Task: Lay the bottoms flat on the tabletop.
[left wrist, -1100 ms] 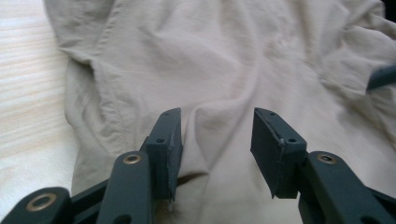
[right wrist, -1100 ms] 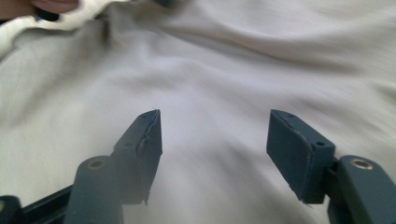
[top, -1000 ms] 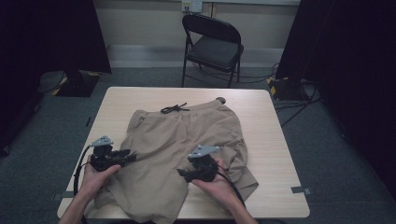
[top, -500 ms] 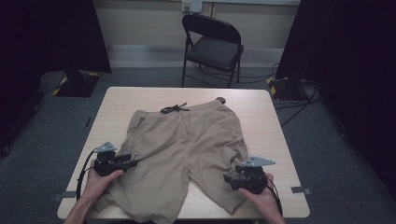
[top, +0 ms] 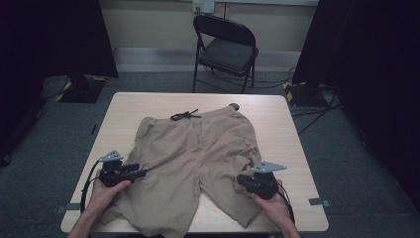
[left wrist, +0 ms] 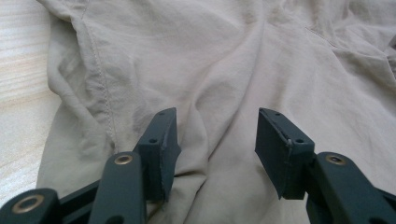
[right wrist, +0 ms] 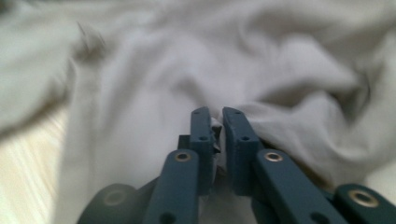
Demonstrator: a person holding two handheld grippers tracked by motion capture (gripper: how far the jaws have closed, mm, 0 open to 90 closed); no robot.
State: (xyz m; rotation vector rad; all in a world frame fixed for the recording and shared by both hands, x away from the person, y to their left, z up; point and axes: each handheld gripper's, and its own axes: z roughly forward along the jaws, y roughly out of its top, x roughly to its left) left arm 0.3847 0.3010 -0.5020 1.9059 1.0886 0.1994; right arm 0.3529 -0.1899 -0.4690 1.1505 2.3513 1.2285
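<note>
Rightward since before, my right gripper (top: 247, 180) pinches the shorts (top: 198, 153) hem at four o'clock; left gripper (top: 141, 172), jaws apart, hovers at eight.

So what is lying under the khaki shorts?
The khaki shorts lie spread on a light wooden table, with the black drawstring on the bare wood. Whatever lies beneath the fabric is covered and cannot be seen.

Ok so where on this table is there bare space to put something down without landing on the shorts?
The shorts cover the middle of the table. Bare wood runs in a strip along the far edge behind the waistband and drawstring, and down both side edges. The near corners are crowded: the left gripper and right gripper work there. A small bare wedge lies between the legs.
</note>
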